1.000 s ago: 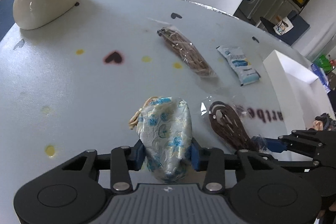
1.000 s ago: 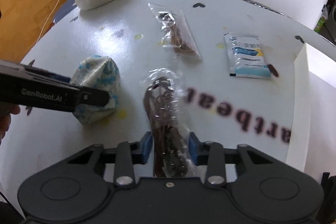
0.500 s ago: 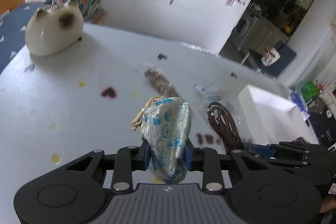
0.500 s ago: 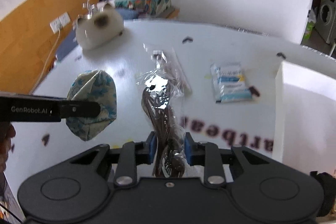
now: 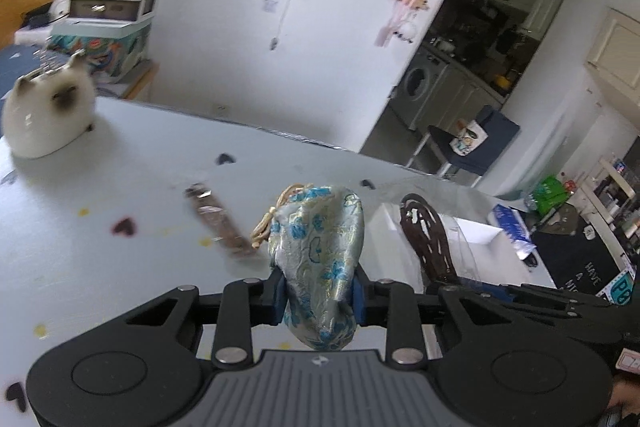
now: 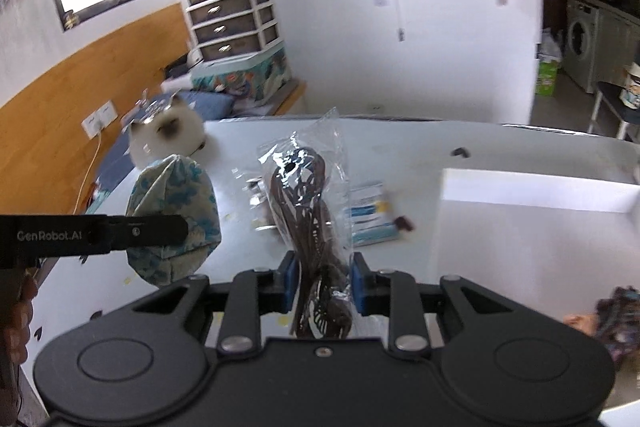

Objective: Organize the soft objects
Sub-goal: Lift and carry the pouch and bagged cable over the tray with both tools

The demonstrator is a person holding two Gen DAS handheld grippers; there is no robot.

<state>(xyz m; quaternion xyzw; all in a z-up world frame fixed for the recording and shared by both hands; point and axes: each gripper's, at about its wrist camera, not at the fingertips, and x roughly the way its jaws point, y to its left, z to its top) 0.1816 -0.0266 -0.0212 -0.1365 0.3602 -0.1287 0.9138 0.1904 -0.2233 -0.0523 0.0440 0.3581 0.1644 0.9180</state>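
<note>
Two pickups done, both loads lifted clear of the round white table. Left gripper clamped on floral drawstring pouch; right gripper pinched shut on bagged brown cord. Next, judged: carry right to white box, release over its opening.

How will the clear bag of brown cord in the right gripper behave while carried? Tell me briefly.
The clear bag of brown cord is probably floppy: its crinkled film stands loose above the right gripper. It seems light, as a pinch at one end holds it. The glossy film may slip.
</note>
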